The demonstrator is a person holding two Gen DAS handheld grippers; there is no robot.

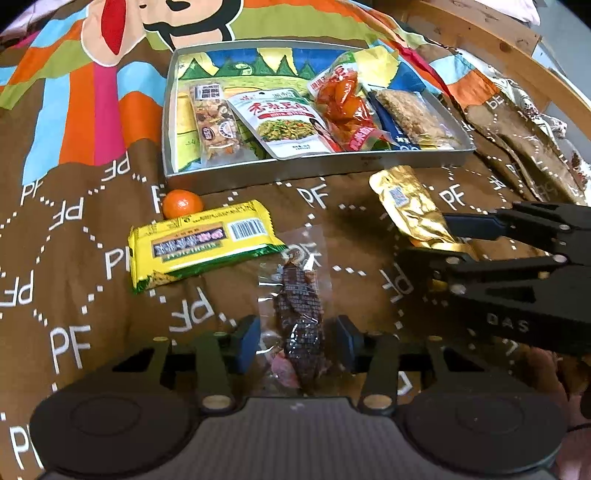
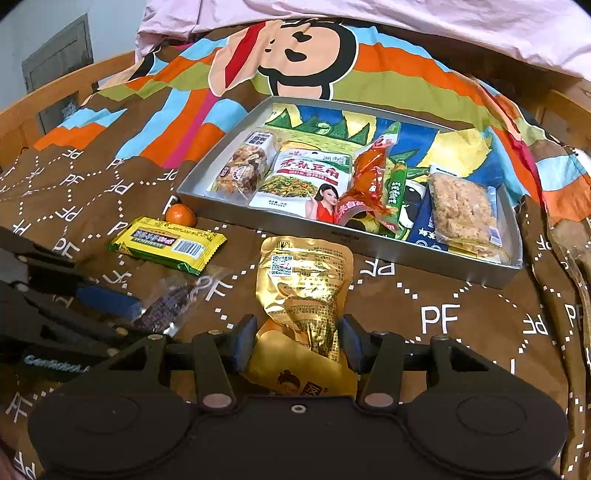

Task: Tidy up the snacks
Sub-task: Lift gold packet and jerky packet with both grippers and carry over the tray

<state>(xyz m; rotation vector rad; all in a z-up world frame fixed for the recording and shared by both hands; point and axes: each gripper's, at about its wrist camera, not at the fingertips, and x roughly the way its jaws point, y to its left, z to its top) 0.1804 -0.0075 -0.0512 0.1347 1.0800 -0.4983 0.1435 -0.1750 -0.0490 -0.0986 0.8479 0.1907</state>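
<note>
Patterned bedspread [image 2: 439, 317] covers what looks like a bed; on it, centre-frame: metal tray [image 2: 373, 245], mandarin [image 2: 180, 215], yellow packet [image 2: 168, 245], gold pouch [image 2: 304, 291], clear-wrapped dark snack [image 1: 299, 314].

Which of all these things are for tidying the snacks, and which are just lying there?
For the job:
left gripper around the dark clear packet
right gripper around the gold pouch
yellow bar
little orange
metal tray

Just lying about:
cartoon blanket
pink sheet
wooden frame
</note>
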